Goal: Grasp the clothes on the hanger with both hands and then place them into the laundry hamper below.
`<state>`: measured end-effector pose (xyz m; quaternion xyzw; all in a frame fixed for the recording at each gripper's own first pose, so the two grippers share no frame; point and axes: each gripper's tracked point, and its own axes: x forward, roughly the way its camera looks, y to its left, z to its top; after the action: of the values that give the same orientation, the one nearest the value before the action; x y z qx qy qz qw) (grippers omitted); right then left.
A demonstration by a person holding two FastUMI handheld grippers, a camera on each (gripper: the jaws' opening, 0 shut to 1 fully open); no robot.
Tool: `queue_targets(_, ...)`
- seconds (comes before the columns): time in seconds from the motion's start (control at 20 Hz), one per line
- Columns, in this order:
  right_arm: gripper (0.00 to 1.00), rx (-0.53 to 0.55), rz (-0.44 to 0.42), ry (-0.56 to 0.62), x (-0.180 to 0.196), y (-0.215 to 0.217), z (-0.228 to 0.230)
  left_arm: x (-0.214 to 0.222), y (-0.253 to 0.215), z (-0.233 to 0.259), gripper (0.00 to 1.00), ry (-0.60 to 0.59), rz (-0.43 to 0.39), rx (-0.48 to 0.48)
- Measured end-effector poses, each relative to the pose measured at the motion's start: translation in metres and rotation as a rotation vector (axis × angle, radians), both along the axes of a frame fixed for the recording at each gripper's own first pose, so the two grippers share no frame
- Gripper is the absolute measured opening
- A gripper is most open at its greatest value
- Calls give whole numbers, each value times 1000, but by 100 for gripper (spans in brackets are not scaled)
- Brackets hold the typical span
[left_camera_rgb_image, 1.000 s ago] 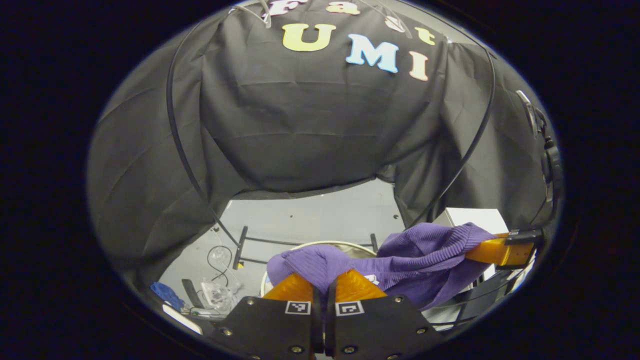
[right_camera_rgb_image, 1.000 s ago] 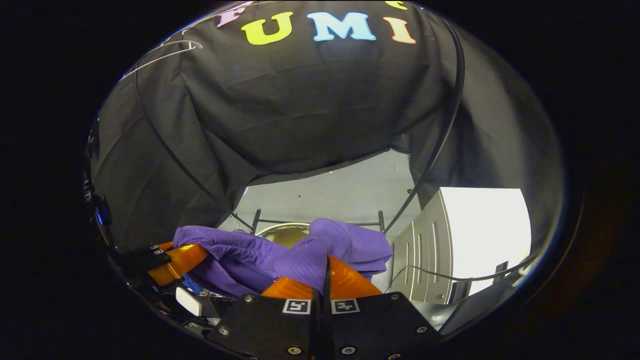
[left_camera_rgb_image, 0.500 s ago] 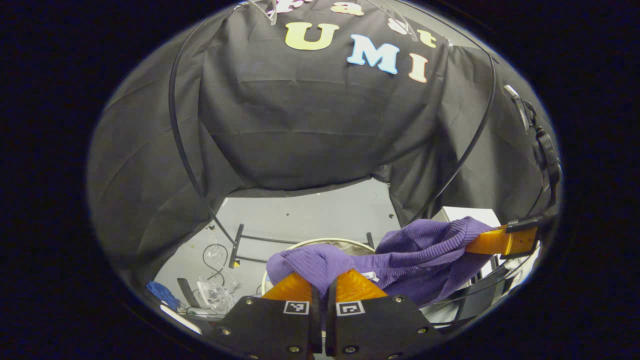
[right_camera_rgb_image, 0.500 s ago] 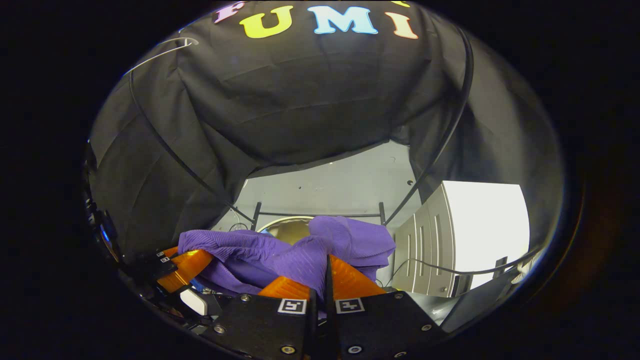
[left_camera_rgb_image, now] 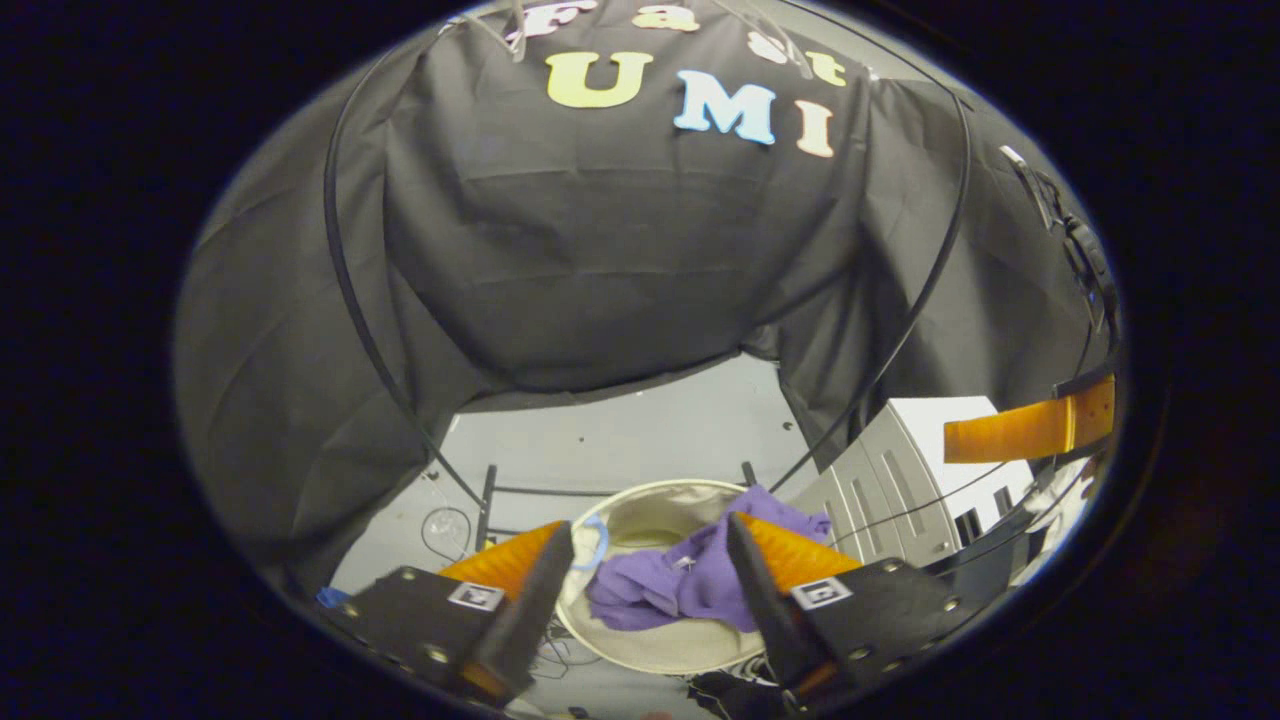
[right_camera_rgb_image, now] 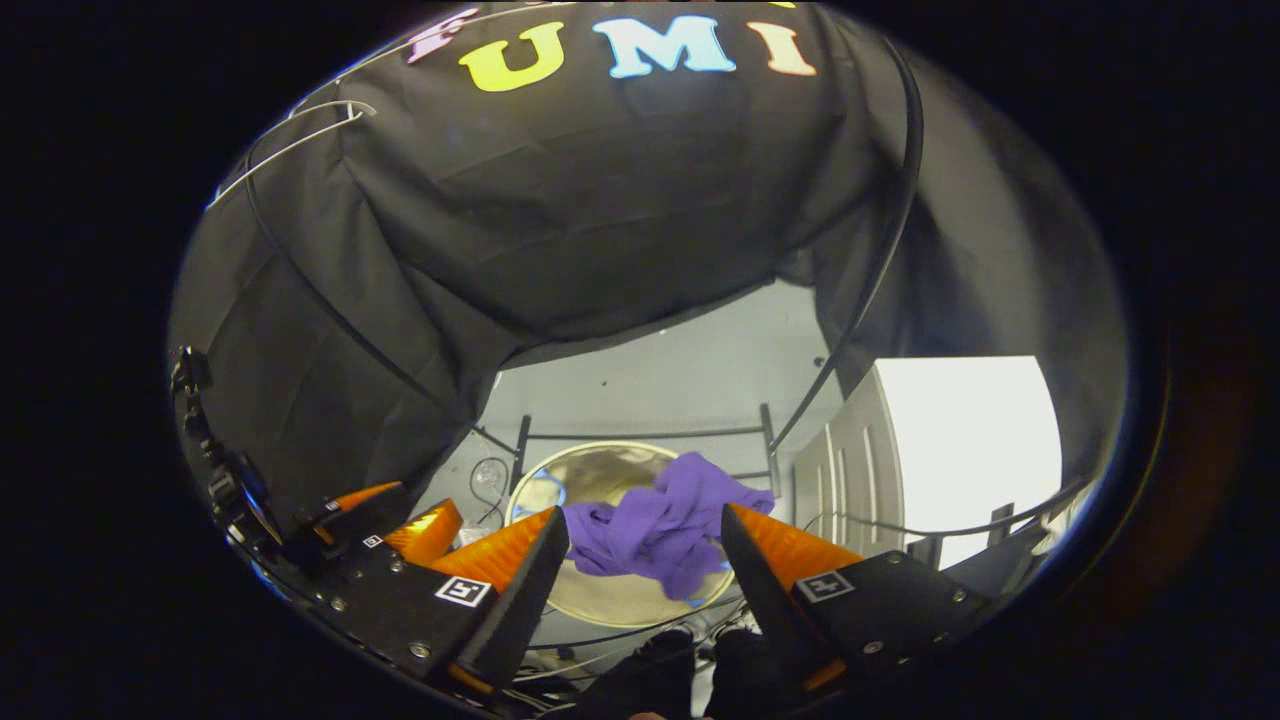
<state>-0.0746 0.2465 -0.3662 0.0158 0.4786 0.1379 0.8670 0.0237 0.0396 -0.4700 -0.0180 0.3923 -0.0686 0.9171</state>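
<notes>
The purple clothes (left_camera_rgb_image: 690,585) lie bunched in the round laundry hamper (left_camera_rgb_image: 640,655) on the floor, draped over its far right rim. The left gripper (left_camera_rgb_image: 648,560) and right gripper (right_camera_rgb_image: 645,550) hover above, fingers spread and empty. The task looks essentially done.

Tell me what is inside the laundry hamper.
The laundry hamper holds a crumpled purple garment, draped partly over its far rim. Bare lining shows beside it; whatever lies under the cloth is covered.

Ribbed purple knit clothes (left_camera_rgb_image: 690,585); matt cloth hamper (left_camera_rgb_image: 640,505).
</notes>
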Motion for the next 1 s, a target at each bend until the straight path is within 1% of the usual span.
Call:
queue_targets(0.05,95,-10,-15,-27,4,-11,6,4,3,5,95,-14,4,27)
queue_targets(0.1,95,-13,-34,-51,11,-20,14,8,3,15,91,-34,8,42)
queue_targets(0.15,95,-8,-51,-81,16,-28,24,13,-2,30,95,-58,13,40)
queue_targets(0.25,95,-6,-82,-153,32,-50,50,19,-15,58,95,-88,23,19)
queue_targets(0.4,95,-10,-118,-262,52,-92,89,29,-37,113,95,-159,50,-4)
queue_targets(0.45,95,0,-125,-293,56,-105,102,33,-43,134,100,-189,62,-3)
queue_targets(0.55,95,12,-137,-363,68,-134,131,42,-55,179,90,-255,101,6)
queue_targets(0.6,95,9,-146,-407,76,-151,147,42,-62,203,95,-292,127,7)
queue_targets(0.65,95,7,-157,-450,83,-168,160,48,-70,229,90,-328,156,0)
queue_targets(0.7,95,11,-169,-493,88,-183,175,48,-80,252,95,-359,186,-12)
queue_targets(0.8,95,30,-196,-569,97,-208,198,57,-95,298,95,-429,233,-46)
queue_targets(0.85,95,41,-210,-599,95,-223,208,60,-99,320,90,-456,254,-53)
queue_targets(0.9,95,54,-218,-631,99,-236,221,58,-100,339,95,-487,273,-55)
queue_targets(0.95,92,64,-228,-670,102,-251,237,61,-104,359,99,-523,288,-57)
queue_targets(1.0,92,70,-237,-708,107,-266,251,63,-109,380,99,-564,297,-63)
